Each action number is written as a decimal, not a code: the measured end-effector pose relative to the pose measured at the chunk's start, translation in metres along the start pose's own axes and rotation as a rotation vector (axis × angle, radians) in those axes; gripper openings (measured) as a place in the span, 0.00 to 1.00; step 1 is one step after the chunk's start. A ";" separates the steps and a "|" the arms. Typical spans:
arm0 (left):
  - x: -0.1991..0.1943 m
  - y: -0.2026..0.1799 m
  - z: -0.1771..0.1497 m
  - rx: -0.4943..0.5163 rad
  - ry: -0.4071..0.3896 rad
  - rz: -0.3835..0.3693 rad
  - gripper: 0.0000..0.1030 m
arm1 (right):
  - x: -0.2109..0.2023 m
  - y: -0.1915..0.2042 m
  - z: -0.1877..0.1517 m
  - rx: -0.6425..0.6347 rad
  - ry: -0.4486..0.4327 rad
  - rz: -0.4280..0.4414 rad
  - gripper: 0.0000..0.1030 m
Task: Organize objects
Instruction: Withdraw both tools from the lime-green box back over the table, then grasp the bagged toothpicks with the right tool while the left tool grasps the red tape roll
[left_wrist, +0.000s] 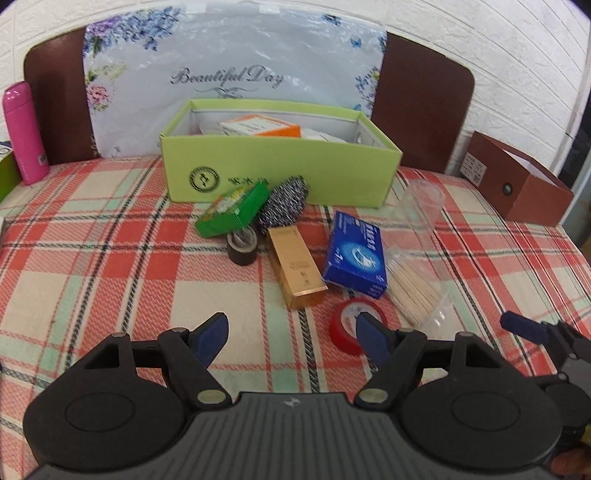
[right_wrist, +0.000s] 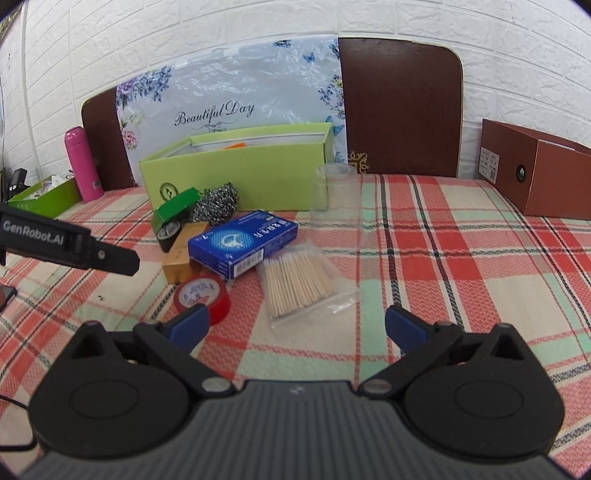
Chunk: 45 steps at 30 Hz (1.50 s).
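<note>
A light green open box (left_wrist: 280, 173) stands at the back of the plaid table and holds several packs. In front of it lie a green pack (left_wrist: 232, 210), a steel scourer (left_wrist: 286, 203), a black tape roll (left_wrist: 242, 245), a gold box (left_wrist: 297, 269), a blue box (left_wrist: 356, 258), a red tape roll (left_wrist: 351, 325), a bag of toothpicks (right_wrist: 299, 282) and an upturned clear cup (right_wrist: 334, 195). My left gripper (left_wrist: 291, 338) is open and empty, hovering just short of the gold box. My right gripper (right_wrist: 295, 326) is open and empty, just short of the toothpick bag.
A pink bottle (left_wrist: 24, 133) stands at the back left beside a small green tray (right_wrist: 44, 195). A brown box (right_wrist: 535, 173) stands at the back right. A floral board (left_wrist: 229, 74) and brown panels lean on the white wall behind.
</note>
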<state>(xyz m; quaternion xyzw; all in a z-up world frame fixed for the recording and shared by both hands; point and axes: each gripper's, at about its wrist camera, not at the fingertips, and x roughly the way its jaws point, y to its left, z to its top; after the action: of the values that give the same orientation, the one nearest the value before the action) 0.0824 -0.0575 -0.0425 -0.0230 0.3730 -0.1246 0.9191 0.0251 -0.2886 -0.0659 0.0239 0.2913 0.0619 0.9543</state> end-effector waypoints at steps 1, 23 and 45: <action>0.002 -0.001 -0.002 -0.003 0.005 -0.016 0.77 | 0.001 -0.002 -0.001 0.001 0.005 -0.003 1.00; 0.026 -0.008 -0.021 0.123 0.074 -0.141 0.48 | 0.059 -0.021 0.020 -0.120 0.072 0.146 0.88; 0.007 0.010 -0.035 0.092 0.060 -0.101 0.57 | 0.006 0.026 -0.005 -0.188 0.145 0.230 0.63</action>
<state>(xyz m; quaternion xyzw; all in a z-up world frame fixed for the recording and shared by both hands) 0.0654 -0.0474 -0.0742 0.0044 0.3927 -0.1882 0.9002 0.0246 -0.2618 -0.0714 -0.0368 0.3477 0.1994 0.9154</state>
